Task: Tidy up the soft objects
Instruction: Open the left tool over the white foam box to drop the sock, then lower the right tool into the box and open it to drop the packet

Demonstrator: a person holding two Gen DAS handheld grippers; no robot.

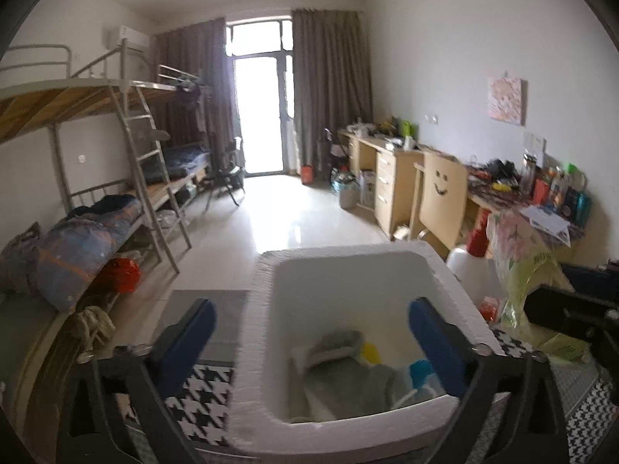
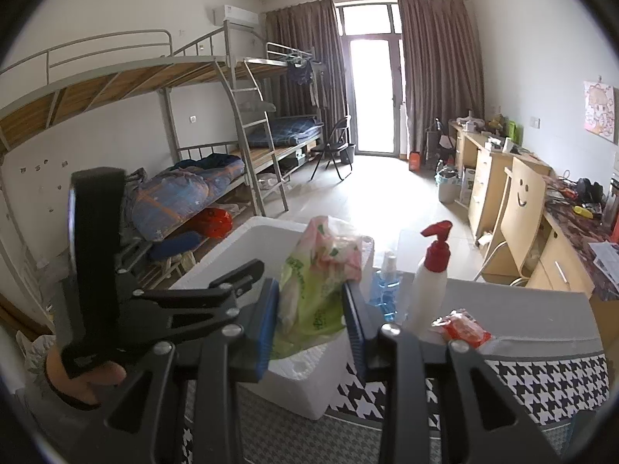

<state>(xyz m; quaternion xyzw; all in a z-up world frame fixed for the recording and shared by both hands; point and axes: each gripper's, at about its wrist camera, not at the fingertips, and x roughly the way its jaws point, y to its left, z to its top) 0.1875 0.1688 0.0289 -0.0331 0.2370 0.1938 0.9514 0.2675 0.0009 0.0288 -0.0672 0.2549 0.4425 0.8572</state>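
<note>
A white foam box [image 1: 348,270] sits on a table covered by a black-and-white houndstooth cloth [image 1: 201,390], with the dorm room stretching away behind it. The left gripper [image 1: 309,344] hangs over the near edge of the box with its blue fingers [image 1: 437,344] spread wide, one outside the left wall and one inside the box, gripping nothing. Down in the box lie folded grey cloths [image 1: 340,379], a small yellow item [image 1: 369,352] and a light blue item [image 1: 419,371]. The right gripper [image 2: 311,324] is at the right side of the box, its blue pads [image 2: 267,328] pressed narrow against a green and pink plastic bag [image 2: 313,294], which it holds above the near right corner of the box [image 2: 267,239]. Just right of the bag stand a small blue bottle [image 2: 385,290] and a white pump bottle [image 2: 429,286] with a red top, and a red and white packet [image 2: 462,328] lies on the table near them. A bunk bed [image 2: 216,178] with bundled bedding fills the left side of the room, and wooden desks [image 2: 487,178] line the right wall.
</note>
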